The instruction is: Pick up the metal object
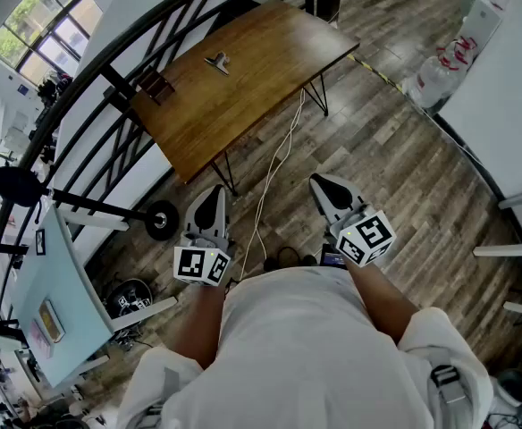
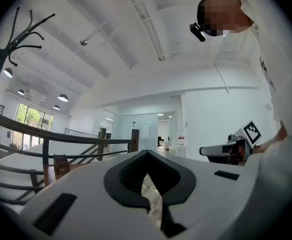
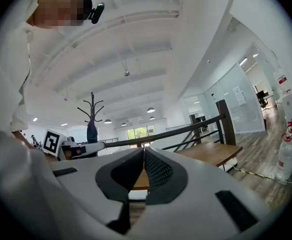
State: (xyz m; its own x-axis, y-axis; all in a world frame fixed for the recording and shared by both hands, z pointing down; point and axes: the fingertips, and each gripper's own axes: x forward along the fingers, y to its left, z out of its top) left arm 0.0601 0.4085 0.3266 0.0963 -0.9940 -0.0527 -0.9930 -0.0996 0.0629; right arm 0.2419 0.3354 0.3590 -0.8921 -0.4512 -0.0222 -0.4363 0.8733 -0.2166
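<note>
A small metal object [image 1: 217, 62] lies on the wooden table [image 1: 243, 88] far ahead in the head view. My left gripper [image 1: 209, 202] and right gripper [image 1: 325, 189] are held close to my body, well short of the table, both pointing toward it. Both are shut with nothing between their jaws. In the left gripper view the closed tips [image 2: 147, 153] meet in front of the room beyond. In the right gripper view the closed tips [image 3: 143, 150] sit in line with the table [image 3: 211, 154].
A black railing [image 1: 109, 79] runs along the table's left side. A white cable [image 1: 274, 164] trails from the table across the wooden floor. A light blue table [image 1: 46, 284] stands at the left, and a white counter [image 1: 511, 88] at the right.
</note>
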